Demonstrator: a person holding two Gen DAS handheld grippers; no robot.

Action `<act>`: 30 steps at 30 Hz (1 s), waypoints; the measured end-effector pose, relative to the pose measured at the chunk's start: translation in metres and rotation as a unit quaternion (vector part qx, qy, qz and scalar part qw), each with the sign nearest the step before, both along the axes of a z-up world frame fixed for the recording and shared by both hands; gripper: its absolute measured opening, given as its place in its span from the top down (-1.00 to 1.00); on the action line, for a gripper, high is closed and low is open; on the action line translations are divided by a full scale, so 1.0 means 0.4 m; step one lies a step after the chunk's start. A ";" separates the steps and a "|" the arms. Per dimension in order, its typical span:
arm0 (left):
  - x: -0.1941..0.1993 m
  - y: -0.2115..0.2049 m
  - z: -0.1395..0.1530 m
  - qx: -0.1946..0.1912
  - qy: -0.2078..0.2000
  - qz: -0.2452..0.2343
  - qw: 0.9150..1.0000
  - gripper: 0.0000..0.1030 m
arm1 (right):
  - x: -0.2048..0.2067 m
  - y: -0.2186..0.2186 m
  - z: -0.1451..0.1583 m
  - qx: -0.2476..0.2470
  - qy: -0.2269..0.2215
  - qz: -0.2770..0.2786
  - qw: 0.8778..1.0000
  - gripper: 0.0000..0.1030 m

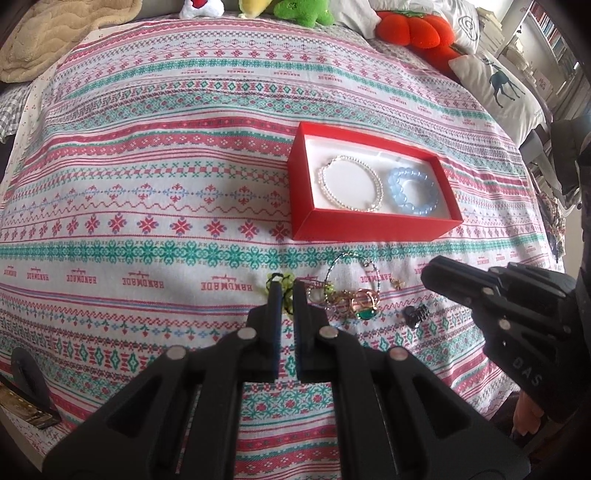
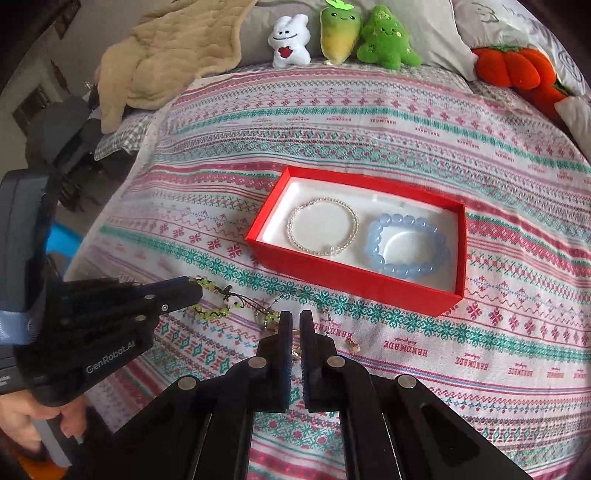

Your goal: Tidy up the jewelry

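A red box [image 1: 373, 223] [image 2: 354, 280] with a white lining holds a pearl bracelet [image 1: 350, 182] [image 2: 322, 230] and a blue bead bracelet [image 1: 413, 190] [image 2: 406, 245]. In front of it lies a pile of jewelry [image 1: 351, 301]. A green bead bracelet [image 1: 286, 291] [image 2: 212, 299] lies at its left. My left gripper [image 1: 285, 286] [image 2: 195, 290] has its fingers narrowly apart around the green bracelet. My right gripper [image 2: 295, 317] [image 1: 428, 275] is nearly shut over the pile, and what lies between its fingers is hidden.
A small gold earring [image 1: 398, 283] [image 2: 352, 346] and a dark hair clip [image 1: 416, 314] lie right of the pile. Plush toys [image 2: 343, 33], a red pumpkin cushion [image 2: 517, 68], pillows [image 1: 498, 85] and a tan blanket [image 2: 166, 51] line the far edge of the patterned bedspread [image 1: 147, 184].
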State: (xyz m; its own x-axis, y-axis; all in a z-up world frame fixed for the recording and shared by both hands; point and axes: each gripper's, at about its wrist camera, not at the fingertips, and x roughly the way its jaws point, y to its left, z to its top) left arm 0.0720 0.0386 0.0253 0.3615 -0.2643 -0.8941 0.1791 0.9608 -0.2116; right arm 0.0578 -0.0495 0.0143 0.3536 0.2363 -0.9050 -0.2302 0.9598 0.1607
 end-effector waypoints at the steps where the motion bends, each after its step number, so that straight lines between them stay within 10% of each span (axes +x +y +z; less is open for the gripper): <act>1: 0.001 -0.003 -0.005 0.002 0.003 0.000 1.000 0.88 | 0.006 -0.002 -0.011 0.000 0.005 -0.005 1.000 0.84; 8: 0.008 -0.007 -0.023 0.008 0.011 0.013 1.000 0.88 | 0.064 -0.023 -0.102 -0.014 0.054 -0.041 0.998 0.42; 11: 0.009 0.014 -0.012 0.011 0.002 0.029 1.000 0.88 | 0.078 -0.023 -0.122 -0.010 0.060 -0.056 0.997 -0.27; 30: 0.000 0.035 -0.015 0.018 0.003 0.032 0.999 0.88 | 0.107 0.083 -0.203 -0.048 0.073 -0.088 0.992 -0.25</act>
State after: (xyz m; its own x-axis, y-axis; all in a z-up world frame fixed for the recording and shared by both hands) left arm 0.0719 0.0526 0.0191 0.3721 -0.2084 -0.9045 0.1158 0.9773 -0.1775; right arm 0.1005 -0.0164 -0.0668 0.2455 0.0933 -0.9649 -0.0384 0.9955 0.0865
